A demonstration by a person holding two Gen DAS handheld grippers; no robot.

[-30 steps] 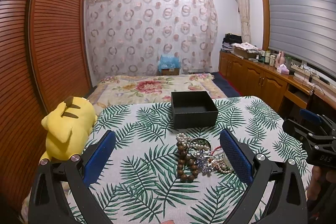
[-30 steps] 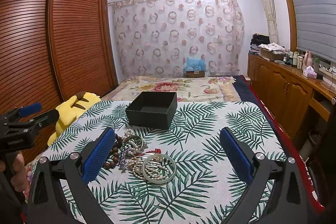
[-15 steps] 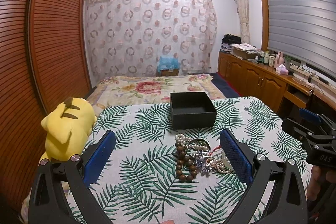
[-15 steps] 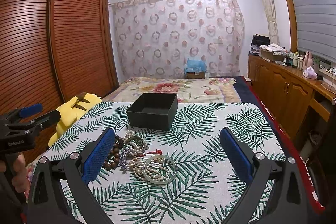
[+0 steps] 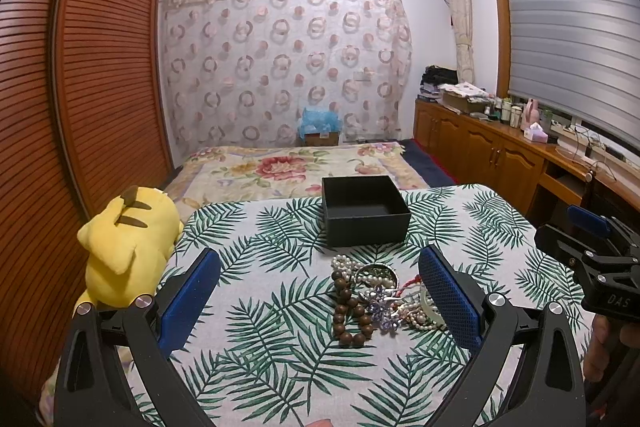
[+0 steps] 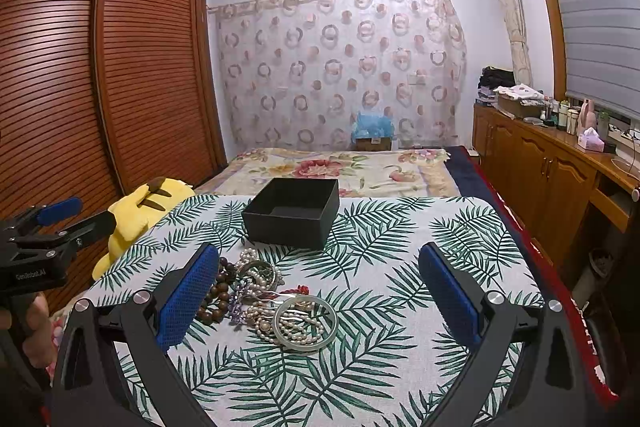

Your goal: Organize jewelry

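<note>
Two claws, left claw [image 5: 319, 301] and right claw [image 6: 319, 301], both wide, jewelry pile [image 6: 267, 299] before black box [image 6: 292, 217]

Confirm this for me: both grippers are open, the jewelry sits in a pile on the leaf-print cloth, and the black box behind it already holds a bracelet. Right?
Not quite. The black box is empty; the left wrist view shows its bare floor. The rest stands: both grippers, left gripper and right gripper, are open, and the jewelry lies piled on the cloth.
</note>
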